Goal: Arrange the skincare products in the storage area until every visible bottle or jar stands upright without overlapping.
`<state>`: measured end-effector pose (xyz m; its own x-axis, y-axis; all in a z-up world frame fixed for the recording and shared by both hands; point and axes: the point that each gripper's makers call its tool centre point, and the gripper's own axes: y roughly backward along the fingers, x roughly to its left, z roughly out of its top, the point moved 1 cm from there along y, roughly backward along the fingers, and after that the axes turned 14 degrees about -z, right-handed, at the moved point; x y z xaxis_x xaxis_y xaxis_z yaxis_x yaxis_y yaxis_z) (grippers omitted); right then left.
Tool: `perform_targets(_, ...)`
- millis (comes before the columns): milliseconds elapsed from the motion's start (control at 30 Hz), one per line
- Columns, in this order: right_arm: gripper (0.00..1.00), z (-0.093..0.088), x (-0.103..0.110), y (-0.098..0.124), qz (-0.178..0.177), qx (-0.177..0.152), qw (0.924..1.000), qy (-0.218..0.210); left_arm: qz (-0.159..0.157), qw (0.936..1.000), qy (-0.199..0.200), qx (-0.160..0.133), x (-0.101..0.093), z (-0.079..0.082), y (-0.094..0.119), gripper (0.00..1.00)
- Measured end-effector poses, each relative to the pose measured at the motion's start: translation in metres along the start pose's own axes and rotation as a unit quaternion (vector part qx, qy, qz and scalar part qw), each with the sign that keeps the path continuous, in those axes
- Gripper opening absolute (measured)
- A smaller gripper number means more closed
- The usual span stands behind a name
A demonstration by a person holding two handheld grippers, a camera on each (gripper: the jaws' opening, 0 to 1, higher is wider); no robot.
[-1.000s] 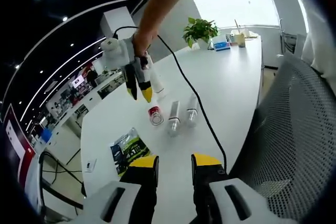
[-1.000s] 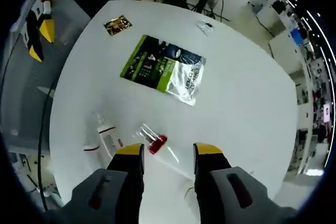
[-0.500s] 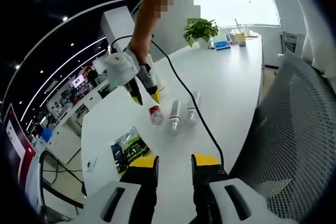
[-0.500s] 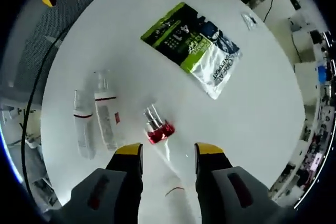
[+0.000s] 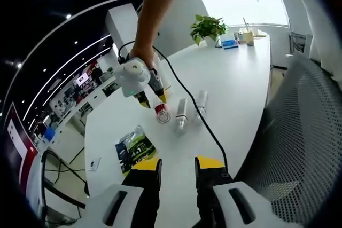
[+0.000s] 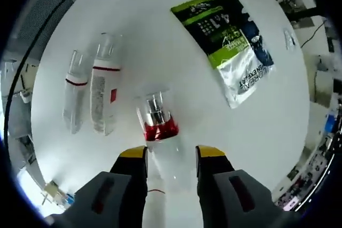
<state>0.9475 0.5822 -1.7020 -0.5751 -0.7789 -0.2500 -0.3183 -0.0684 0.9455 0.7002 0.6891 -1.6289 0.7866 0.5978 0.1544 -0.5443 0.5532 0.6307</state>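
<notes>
White and round-ended, the table [image 5: 235,78] carries everything we have to sort, with a potted plant [image 5: 207,26] and some desk clutter far off at its other end. By our reckoning the job has barely begun: three clear bottles lie flat on their sides, none standing. The red-collared bottle [image 6: 156,124] lies straight ahead of our right gripper [image 6: 171,153], its body running back between the open jaws, which flank it without visibly pinching (we cannot tell whether they touch it). From the left gripper view the right gripper [image 5: 151,99] hangs just over that same bottle [image 5: 162,112]. Beside it lie two taller bottles [image 6: 104,97] [image 6: 75,97], side by side, close but not overlapping; what they hold is not clear, though they look see-through. A green and black packet [image 6: 232,41] lies flat nearby. Our left gripper [image 5: 177,165] waits near the table edge, jaws apart and empty. All three bottles are left to stand up.
</notes>
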Motion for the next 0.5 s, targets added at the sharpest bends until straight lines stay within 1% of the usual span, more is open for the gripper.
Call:
perform_targets(200, 0.30, 0.003, 0.006, -0.005, 0.010, -0.006, 0.9992, 0.038, 0.004, 1.0000, 0.003, 0.001, 0.002, -0.001, 0.000, 0.26)
perform_targets(333, 0.27, 0.005, 0.009, -0.010, 0.015, -0.012, 0.9992, 0.035, 0.005, 1.0000, 0.004, 0.003, 0.002, -0.002, 0.000, 0.26)
perform_targets(433, 0.27, 0.006, 0.011, -0.017, 0.011, -0.009, 0.9990, 0.041, 0.006, 1.0000, 0.005, 0.005, 0.003, -0.002, 0.000, 0.26)
perform_targets(500, 0.28, 0.007, 0.010, -0.019, 0.012, -0.006, 0.9992, 0.037, 0.007, 0.9999, 0.005, 0.006, 0.003, -0.003, 0.000, 0.25)
